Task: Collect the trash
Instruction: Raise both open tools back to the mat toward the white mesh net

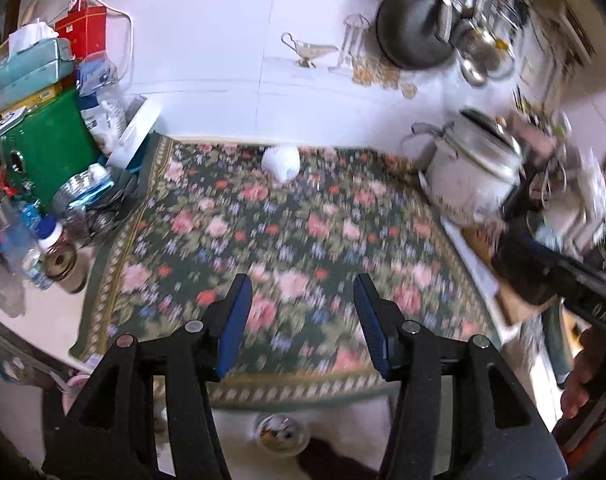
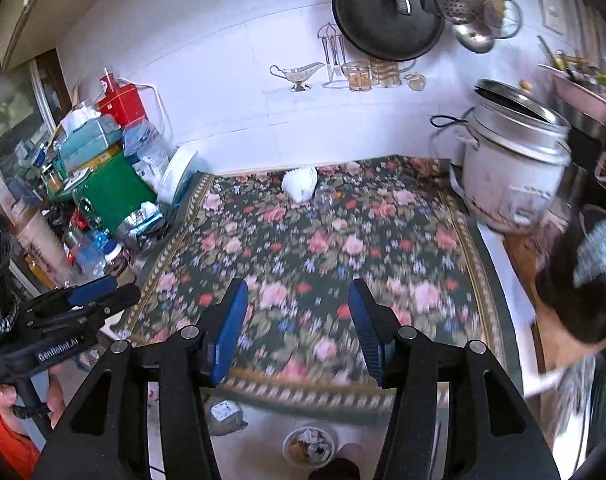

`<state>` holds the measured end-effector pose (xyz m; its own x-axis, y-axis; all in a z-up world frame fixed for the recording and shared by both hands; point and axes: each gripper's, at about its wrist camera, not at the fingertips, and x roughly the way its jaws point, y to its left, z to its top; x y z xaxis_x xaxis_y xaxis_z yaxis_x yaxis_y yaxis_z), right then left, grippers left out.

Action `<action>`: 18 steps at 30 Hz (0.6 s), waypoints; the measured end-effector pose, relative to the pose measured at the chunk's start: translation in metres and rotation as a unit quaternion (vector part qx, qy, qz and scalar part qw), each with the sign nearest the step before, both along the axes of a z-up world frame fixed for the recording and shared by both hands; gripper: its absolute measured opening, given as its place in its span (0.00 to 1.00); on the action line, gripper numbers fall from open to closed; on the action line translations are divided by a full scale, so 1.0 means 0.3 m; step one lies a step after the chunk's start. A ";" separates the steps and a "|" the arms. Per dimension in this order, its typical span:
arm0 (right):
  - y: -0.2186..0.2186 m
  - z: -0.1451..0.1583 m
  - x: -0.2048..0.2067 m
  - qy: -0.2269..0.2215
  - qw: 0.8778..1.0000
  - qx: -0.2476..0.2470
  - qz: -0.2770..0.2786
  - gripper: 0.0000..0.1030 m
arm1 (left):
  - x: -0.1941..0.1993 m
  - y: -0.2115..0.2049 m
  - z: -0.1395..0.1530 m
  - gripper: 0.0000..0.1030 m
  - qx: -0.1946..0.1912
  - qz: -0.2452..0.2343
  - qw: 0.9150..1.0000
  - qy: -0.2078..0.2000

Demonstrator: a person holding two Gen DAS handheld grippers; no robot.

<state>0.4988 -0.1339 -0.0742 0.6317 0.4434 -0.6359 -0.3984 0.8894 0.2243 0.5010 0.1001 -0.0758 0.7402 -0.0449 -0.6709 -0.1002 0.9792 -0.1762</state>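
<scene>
A crumpled white paper (image 1: 281,162) lies at the far edge of the floral cloth (image 1: 287,248), by the white tiled wall; it also shows in the right wrist view (image 2: 301,184). A small clear plastic piece (image 2: 325,196) lies next to it. My left gripper (image 1: 301,304) is open and empty, held above the cloth's near half. My right gripper (image 2: 299,306) is open and empty, also above the cloth. A small round bin (image 2: 309,448) with scraps in it stands on the floor below the table edge; it also shows in the left wrist view (image 1: 283,434).
A green box (image 1: 47,152) under tissue boxes, bottles and foil packs crowds the left side. A white rice cooker (image 2: 515,168) stands at the right. A black pan (image 2: 387,12) and ladles hang on the wall. A grey bag (image 2: 227,416) lies on the floor.
</scene>
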 end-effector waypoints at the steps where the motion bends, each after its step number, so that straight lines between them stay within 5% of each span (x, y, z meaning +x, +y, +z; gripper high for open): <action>1: -0.003 0.001 0.030 -0.001 1.000 -0.002 0.006 0.48 | 0.033 -0.002 0.012 0.50 0.000 0.010 1.000 -0.006; 8: -0.021 -0.037 0.297 -0.011 0.999 -0.021 0.049 0.48 | 0.250 0.009 0.048 0.54 -0.002 0.057 0.998 -0.015; 18: 0.112 -0.194 0.655 0.042 0.997 -0.006 0.061 0.48 | 0.537 0.115 -0.041 0.59 -0.006 0.052 0.999 0.014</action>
